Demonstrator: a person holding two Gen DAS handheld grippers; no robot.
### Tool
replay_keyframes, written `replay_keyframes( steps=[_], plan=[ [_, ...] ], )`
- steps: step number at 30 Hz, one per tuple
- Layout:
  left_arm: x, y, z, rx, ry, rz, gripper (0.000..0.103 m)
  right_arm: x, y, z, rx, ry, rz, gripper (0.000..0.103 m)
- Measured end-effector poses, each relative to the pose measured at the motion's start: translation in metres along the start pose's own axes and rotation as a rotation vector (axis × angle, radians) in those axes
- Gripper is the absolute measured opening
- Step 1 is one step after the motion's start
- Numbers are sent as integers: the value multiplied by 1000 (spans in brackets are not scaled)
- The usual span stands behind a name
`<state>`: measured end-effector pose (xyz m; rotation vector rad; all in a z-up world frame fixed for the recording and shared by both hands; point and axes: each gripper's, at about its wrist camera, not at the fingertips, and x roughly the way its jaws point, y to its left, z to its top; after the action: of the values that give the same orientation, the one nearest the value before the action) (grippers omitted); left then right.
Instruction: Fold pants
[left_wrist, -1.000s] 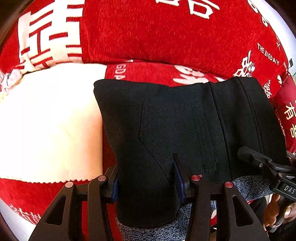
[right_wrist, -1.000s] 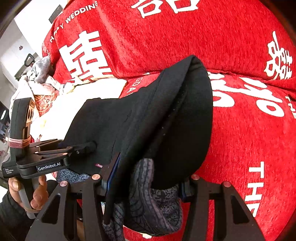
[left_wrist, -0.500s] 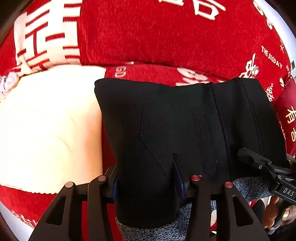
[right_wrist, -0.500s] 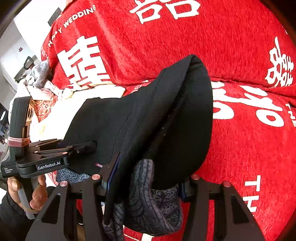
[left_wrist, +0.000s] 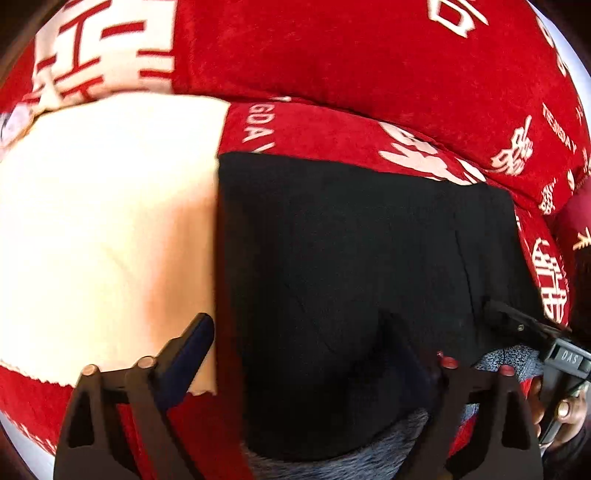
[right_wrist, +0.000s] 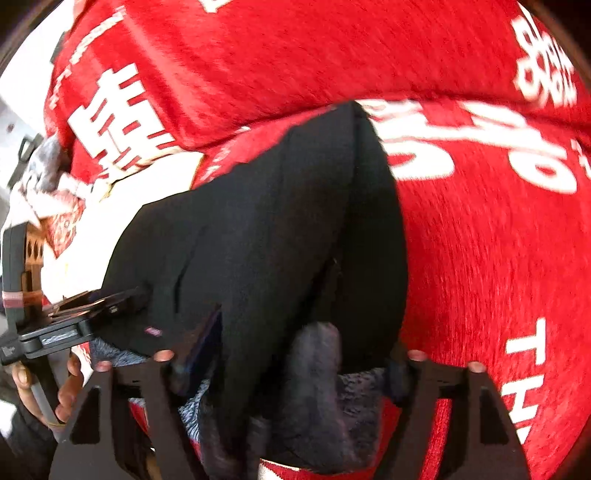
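Note:
The black pants (left_wrist: 351, 266) with a grey speckled fleece lining (left_wrist: 332, 458) lie folded on the red sofa seat. My left gripper (left_wrist: 299, 350) stands open; its left finger (left_wrist: 192, 347) is clear of the cloth, and the near edge of the pants lies between the fingers. My right gripper (right_wrist: 295, 350) is also open, with the pants (right_wrist: 277, 229) and bunched lining (right_wrist: 314, 376) lying loosely between its fingers. Each gripper shows in the other's view, the right one (left_wrist: 524, 328) and the left one (right_wrist: 92, 306).
The red sofa cover (left_wrist: 369, 55) with white characters forms the seat and backrest (right_wrist: 295, 48). A cream cloth (left_wrist: 103, 229) lies on the seat just left of the pants. Patterned fabric (right_wrist: 55, 206) is piled at the far left.
Both grippers have opened and let go of the pants. The pants have dropped flatter onto the seat, and both views have shifted with motion blur.

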<state>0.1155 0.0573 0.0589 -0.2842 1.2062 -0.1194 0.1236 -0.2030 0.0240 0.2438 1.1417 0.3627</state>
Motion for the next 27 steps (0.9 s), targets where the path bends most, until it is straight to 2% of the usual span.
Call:
replay_keyframes(
  steps=[3, 6, 7, 9, 12, 14, 17, 20, 22, 25, 27],
  plan=[
    [-18, 12, -5, -41, -4, -17, 94, -16, -7, -2, 39, -26, -6, 86],
    [-50, 14, -15, -36, -85, 43, 94, -53, 10, -9, -30, -148, -132, 87],
    [-62, 11, -19, -31, -111, 28, 94, -69, 23, -14, -84, -193, -138, 87],
    [-81, 0, -29, -20, -157, -46, 94, -84, 50, -24, -192, -224, -119, 87],
    [-82, -23, -45, 60, -159, -127, 94, -85, 83, -40, -347, -192, -59, 87],
    [-71, -37, -57, 114, -141, -115, 94, -71, 91, -51, -410, -167, -68, 87],
    [-39, -33, -71, 114, -63, -64, 94, -49, 69, -54, -337, -104, -65, 87],
    [-32, -31, -83, 138, -69, -29, 94, -43, 52, -56, -296, -110, -8, 87],
    [-35, -33, -84, 159, -66, -13, 94, -42, 58, -58, -335, -103, -38, 87],
    [-46, -33, -72, 130, -64, -42, 93, -47, 67, -52, -350, -88, -70, 87],
    [-59, -30, -60, 111, -101, -69, 93, -65, 65, -42, -319, -136, -64, 87]
  ],
)
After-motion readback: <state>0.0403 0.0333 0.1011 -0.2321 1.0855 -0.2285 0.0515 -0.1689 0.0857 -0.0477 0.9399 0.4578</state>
